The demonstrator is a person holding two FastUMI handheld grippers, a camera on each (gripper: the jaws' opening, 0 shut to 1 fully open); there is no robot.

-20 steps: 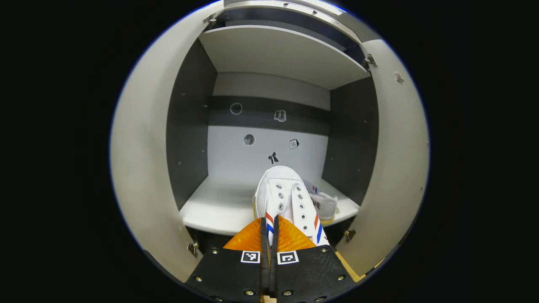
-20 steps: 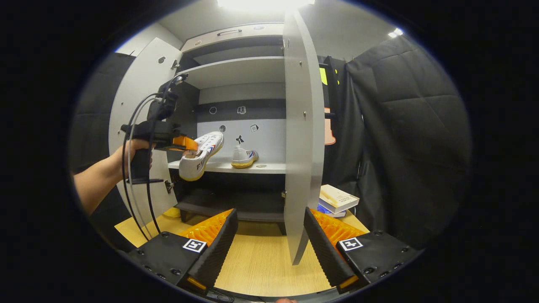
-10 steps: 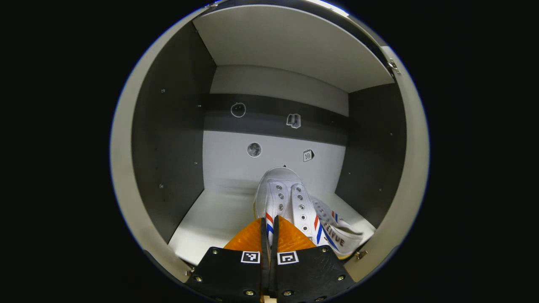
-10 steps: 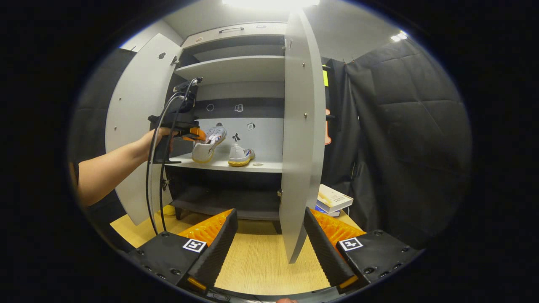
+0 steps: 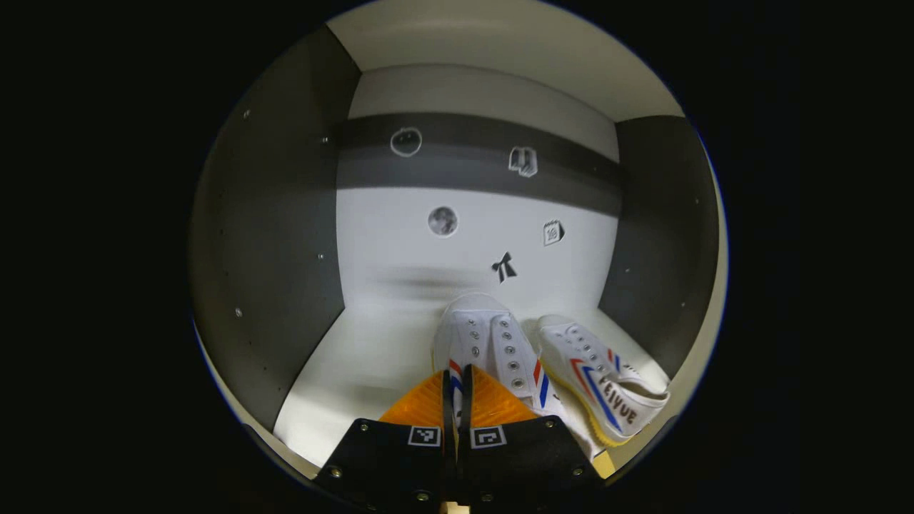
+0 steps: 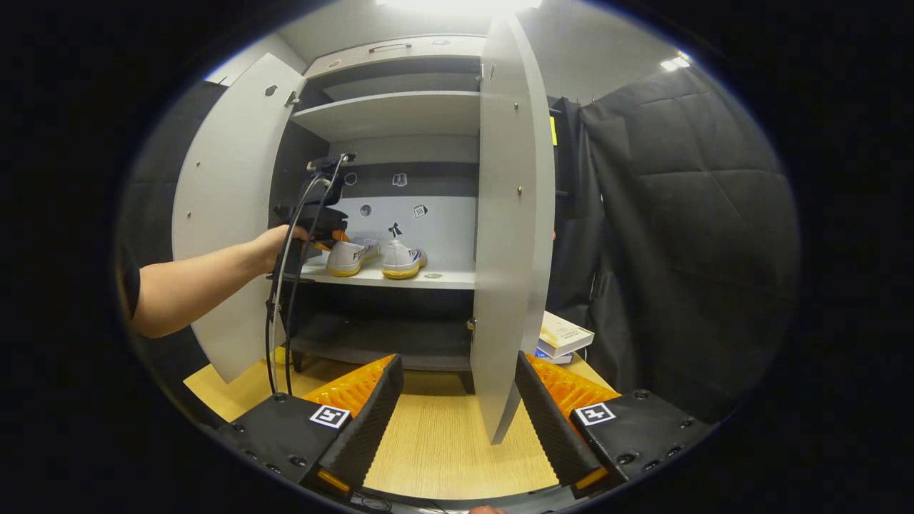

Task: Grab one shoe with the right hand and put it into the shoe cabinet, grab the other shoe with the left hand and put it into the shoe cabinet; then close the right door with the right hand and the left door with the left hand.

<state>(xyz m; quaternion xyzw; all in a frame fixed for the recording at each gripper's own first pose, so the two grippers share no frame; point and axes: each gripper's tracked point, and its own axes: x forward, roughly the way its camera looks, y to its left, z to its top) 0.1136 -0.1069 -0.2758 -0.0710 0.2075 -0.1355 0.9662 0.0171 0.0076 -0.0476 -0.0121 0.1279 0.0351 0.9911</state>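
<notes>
First shoe [image 5: 607,382] shelved; left claw [image 5: 457,378] grips second shoe [image 5: 489,350] inside cabinet [image 6: 400,114]; right claw [image 6: 457,400] open, both doors pending.

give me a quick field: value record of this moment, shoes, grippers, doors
left gripper: shut on held shoe, inside the shoe cabinet
held shoe: over the middle shelf, toe toward the back wall
other shoe: lying on that shelf, right of the held one
right gripper: open, holding nothing, facing the cabinet
left door: open
right door: open
task stage: second shoe not yet released, doors still to close
</notes>
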